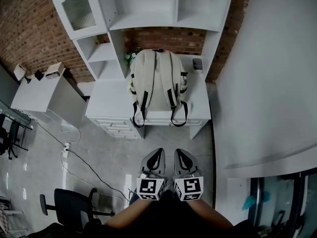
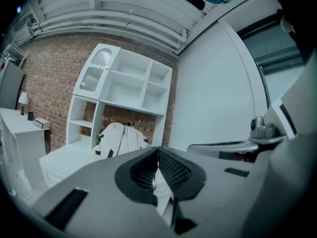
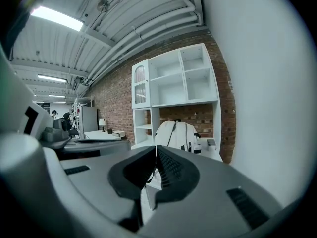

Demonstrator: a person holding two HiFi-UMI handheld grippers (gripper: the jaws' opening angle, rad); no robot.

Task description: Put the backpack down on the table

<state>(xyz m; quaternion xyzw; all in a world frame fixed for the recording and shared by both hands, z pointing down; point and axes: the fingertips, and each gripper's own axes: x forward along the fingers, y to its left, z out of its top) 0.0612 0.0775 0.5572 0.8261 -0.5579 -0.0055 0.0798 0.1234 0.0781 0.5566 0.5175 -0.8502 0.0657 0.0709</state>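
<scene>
— How's the light?
— Bright and even. A ceiling strip lamp (image 3: pixel 57 19) glares in my right gripper view.
— Sharp?
— Mid-frame, yes. The edges bend like a fisheye, the corners go black, and my fingers (image 3: pixel 171 170) loom dark.

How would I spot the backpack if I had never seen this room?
Find the white shelf unit against the brick wall. On its desk below stands a cream backpack, propped upright. It alone has black-tipped straps dangling over the desk's front edge.

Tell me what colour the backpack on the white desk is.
The backpack is off-white, with black webbing on its lower straps. The head view shows it best.
</scene>
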